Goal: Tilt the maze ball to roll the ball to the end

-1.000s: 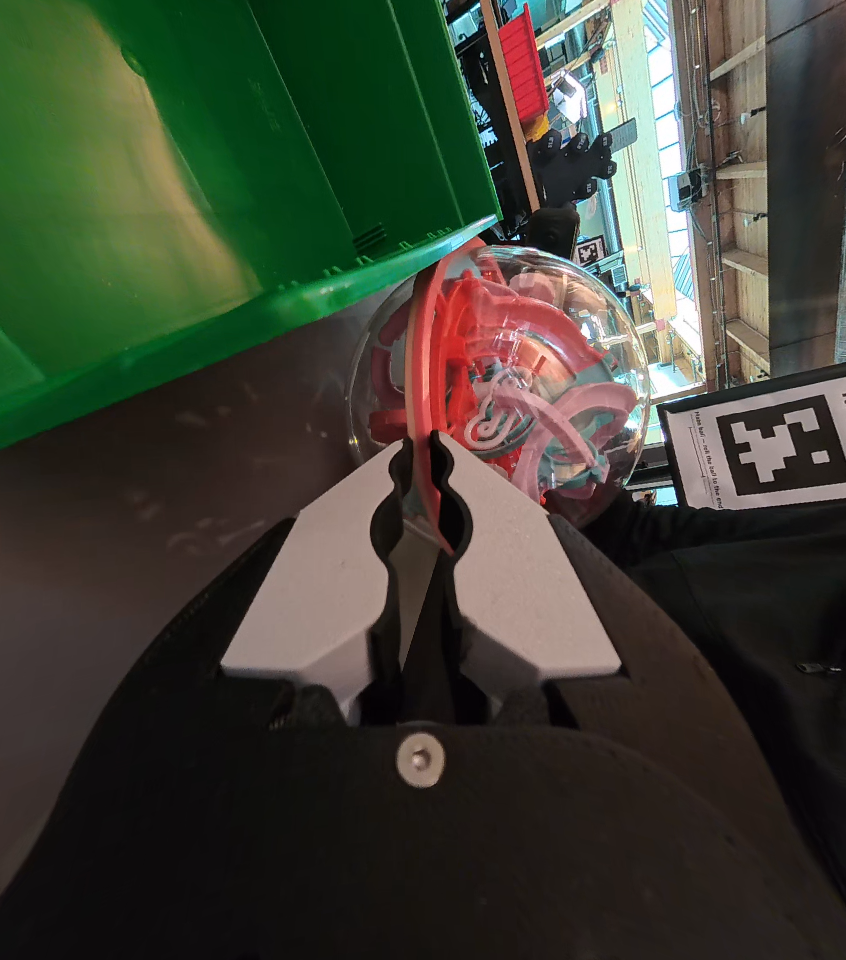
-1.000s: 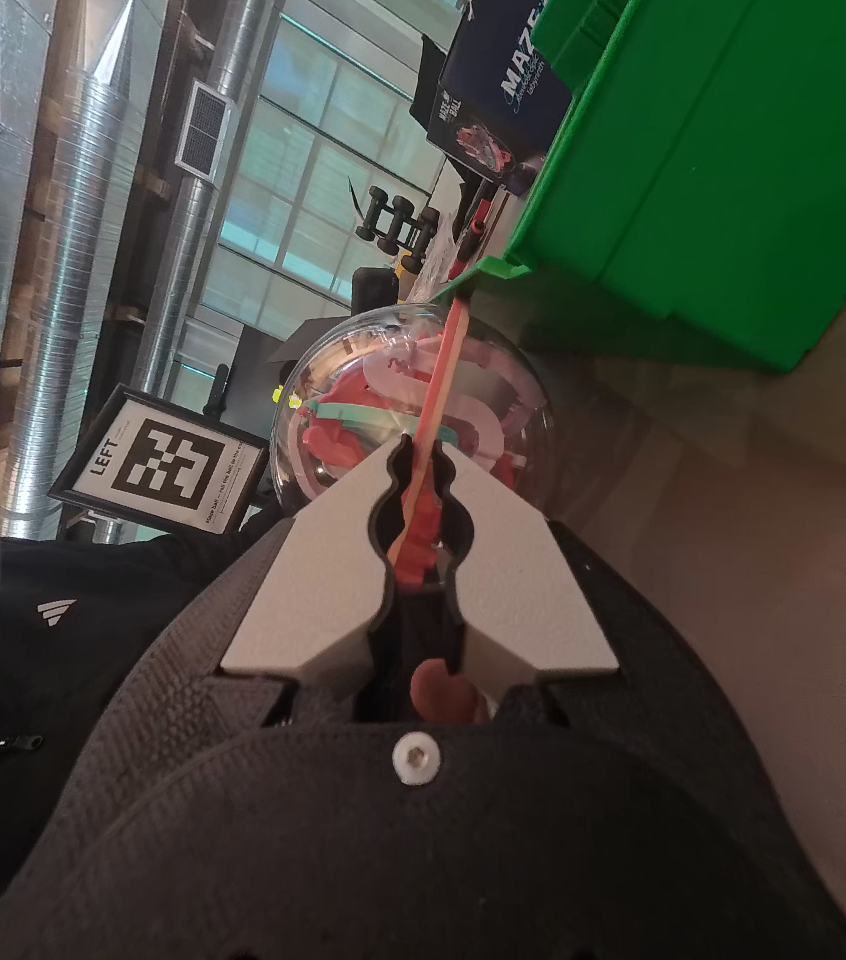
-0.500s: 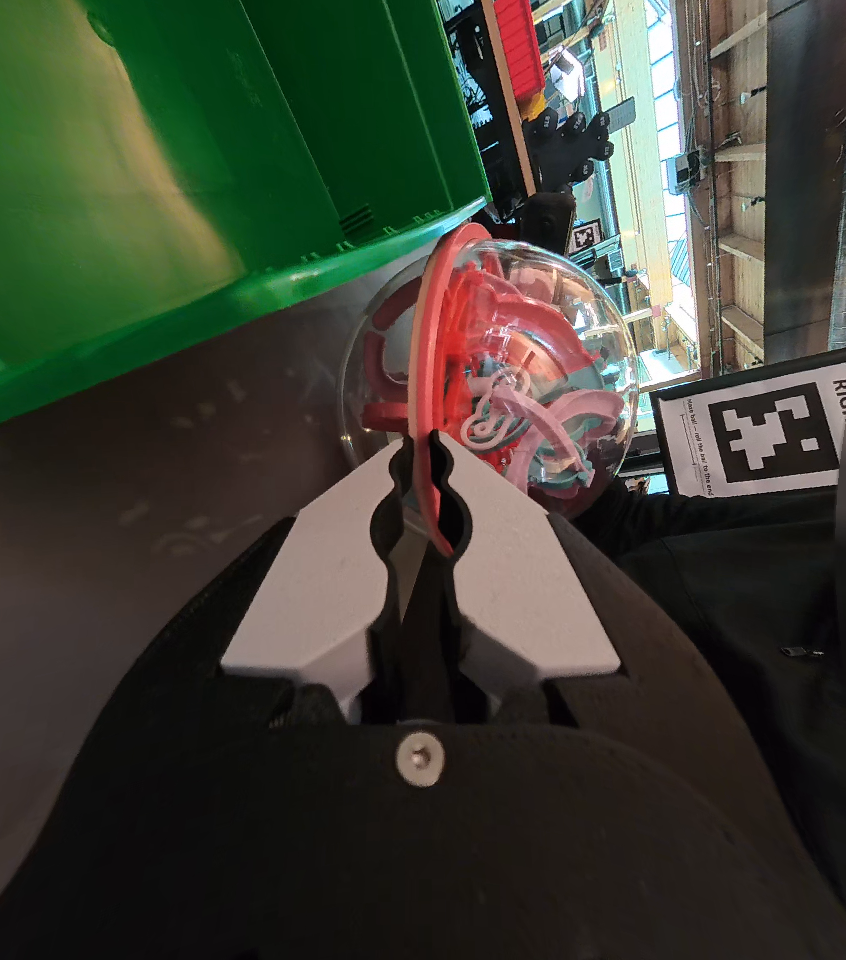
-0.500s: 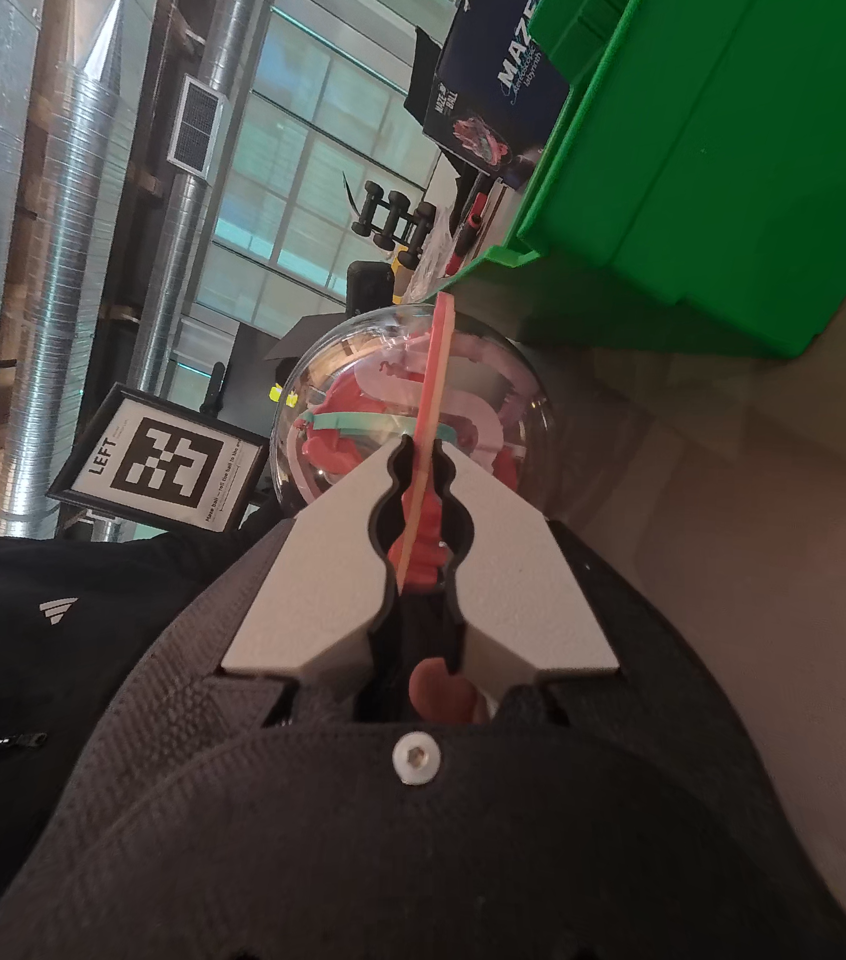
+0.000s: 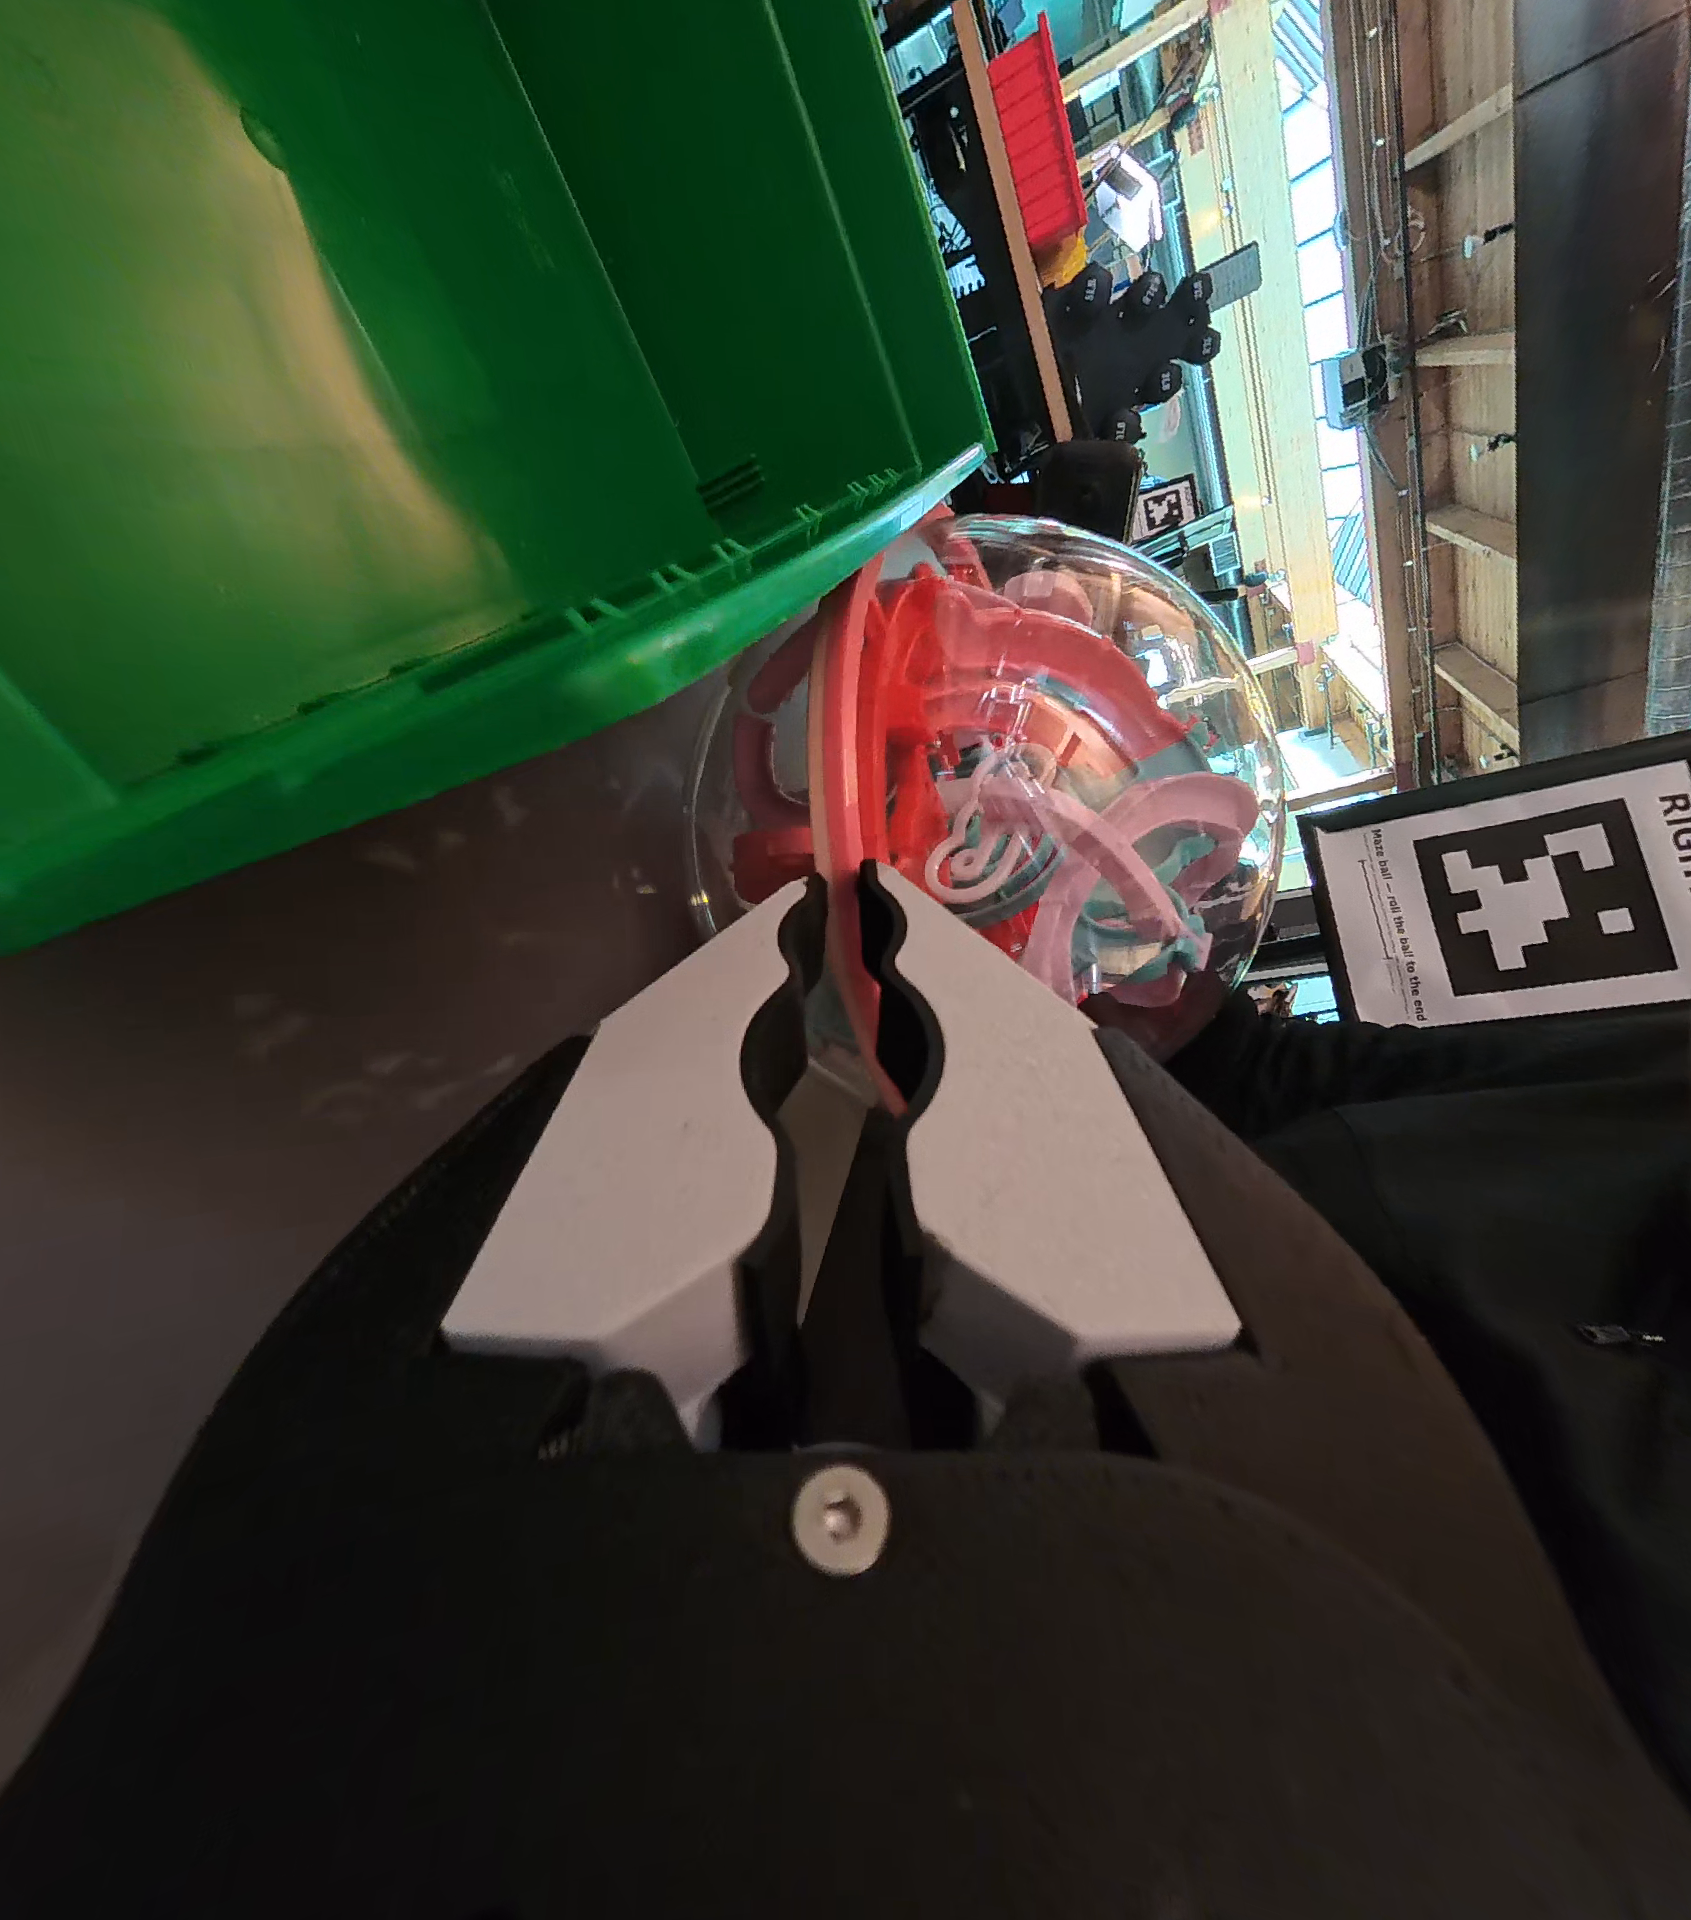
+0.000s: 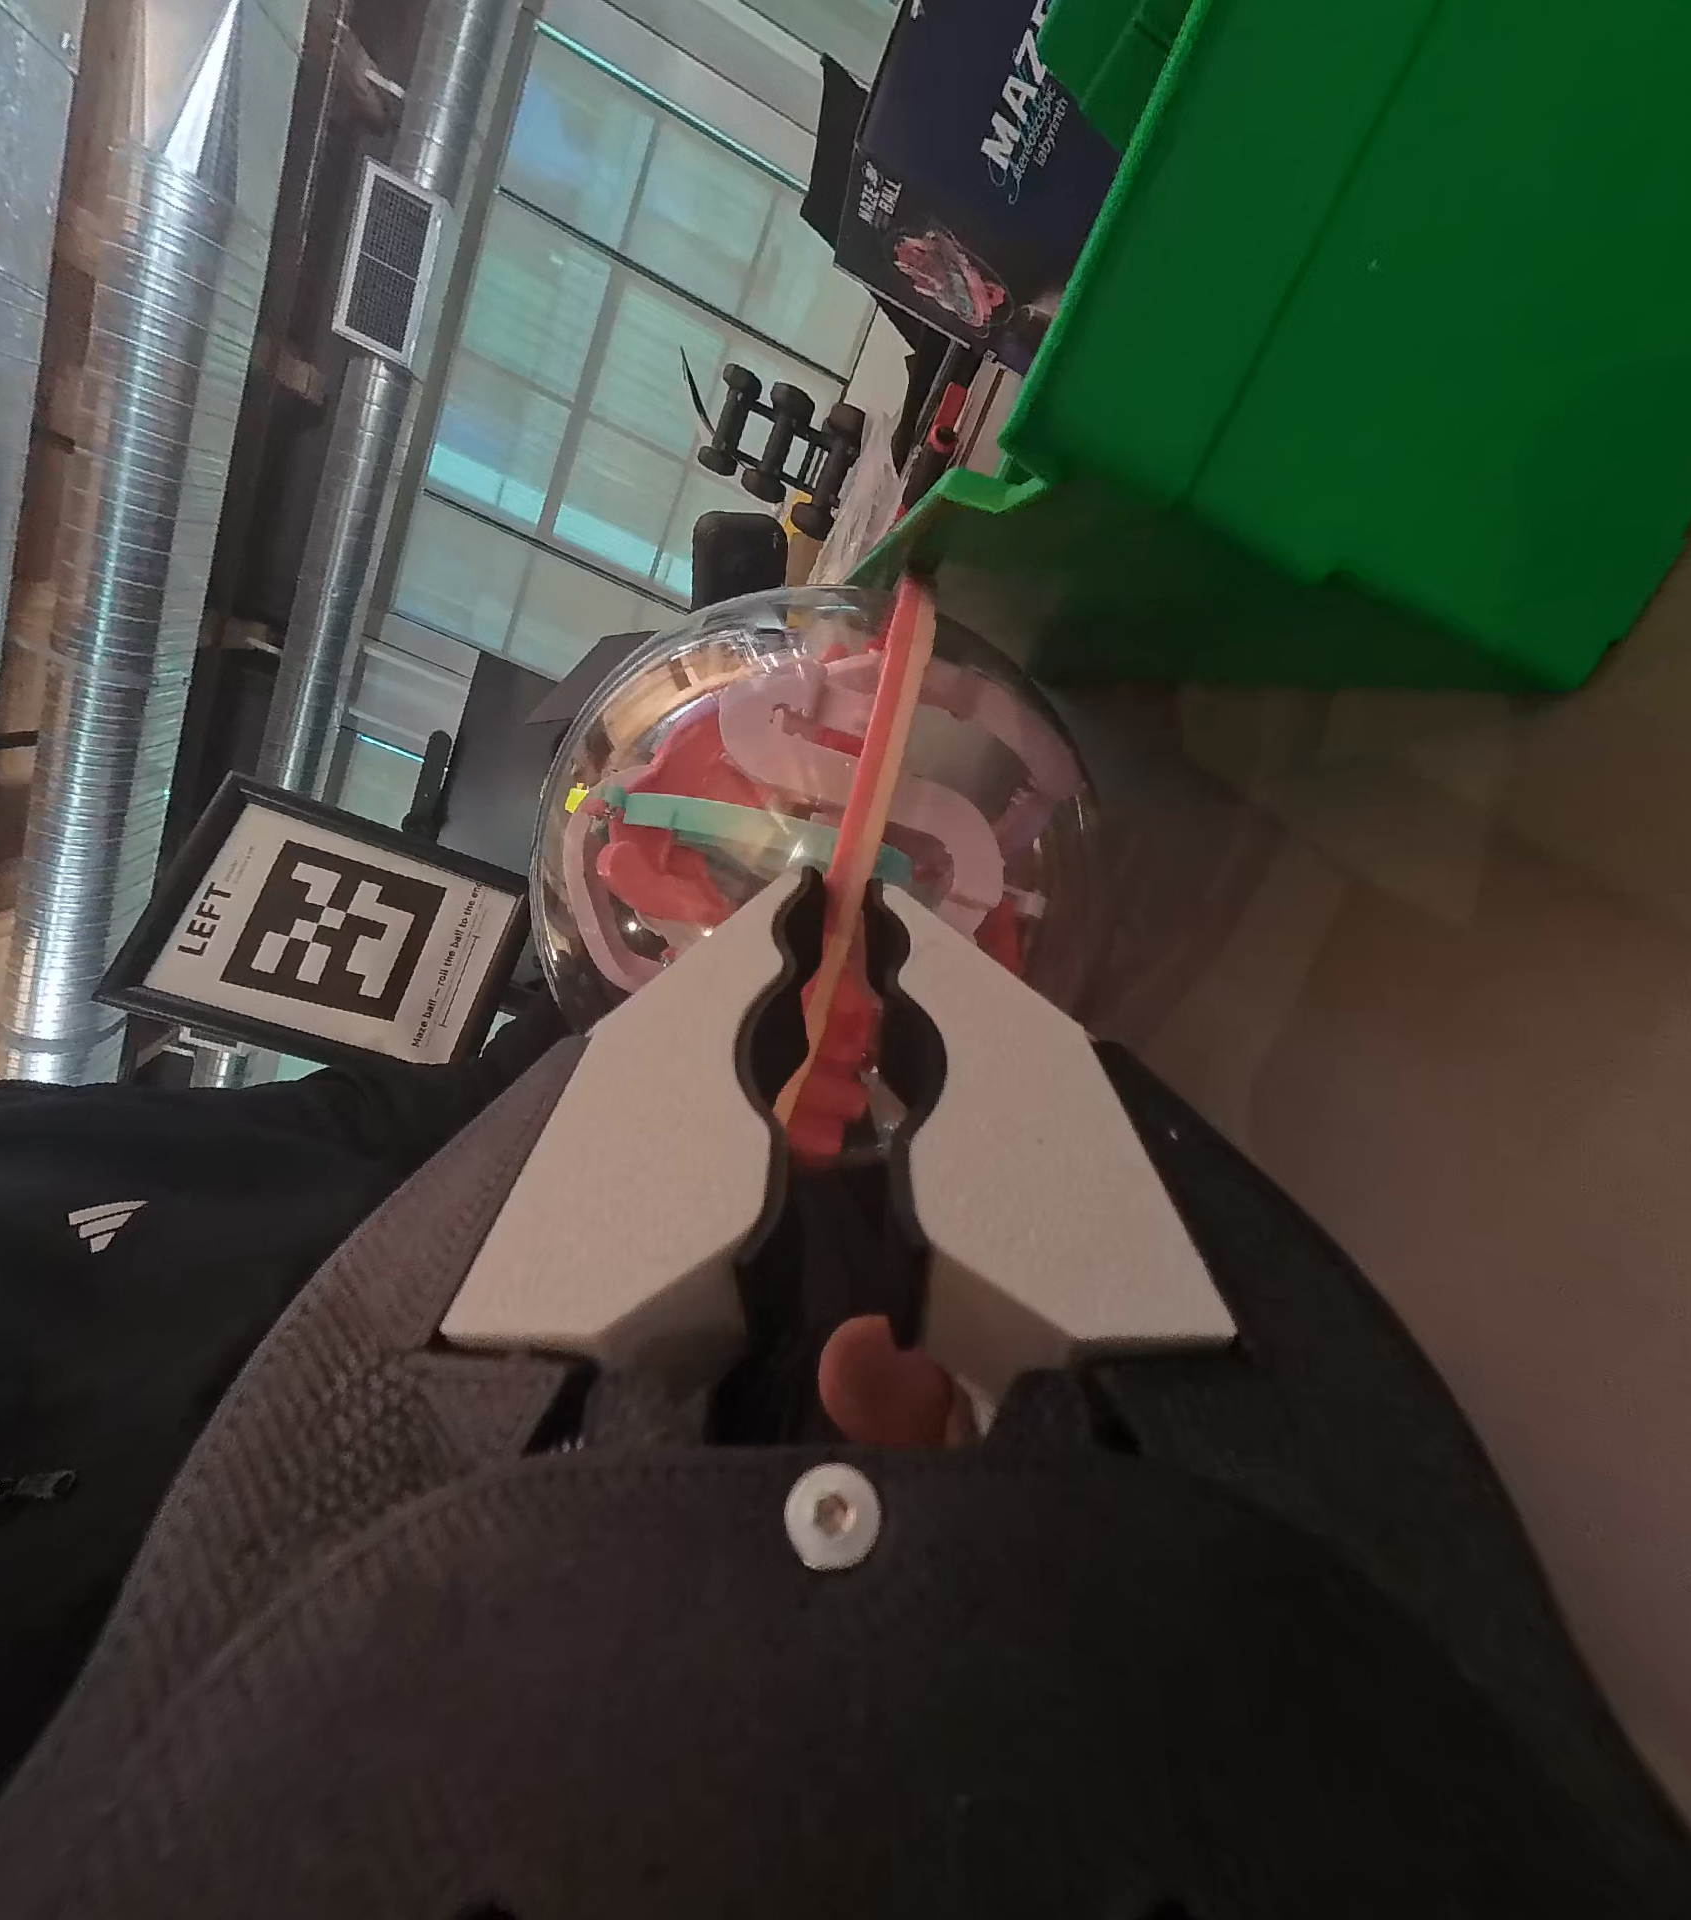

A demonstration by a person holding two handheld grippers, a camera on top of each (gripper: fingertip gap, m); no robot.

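2 sets of jaws pinch maze ball [image 5: 986,790] rim, ball top touching green bin [image 5: 405,416] edge.

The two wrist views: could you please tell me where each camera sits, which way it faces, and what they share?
Left wrist view: sits on the left gripper, looking along its grey fingers at the clear plastic maze ball with its red rim, the green plastic bin and a framed marker card; a black sleeve shows.
Right wrist view: sits on the right gripper, facing the same ball from the opposite side; a fingertip shows.
Shared: ball, rim, bin.
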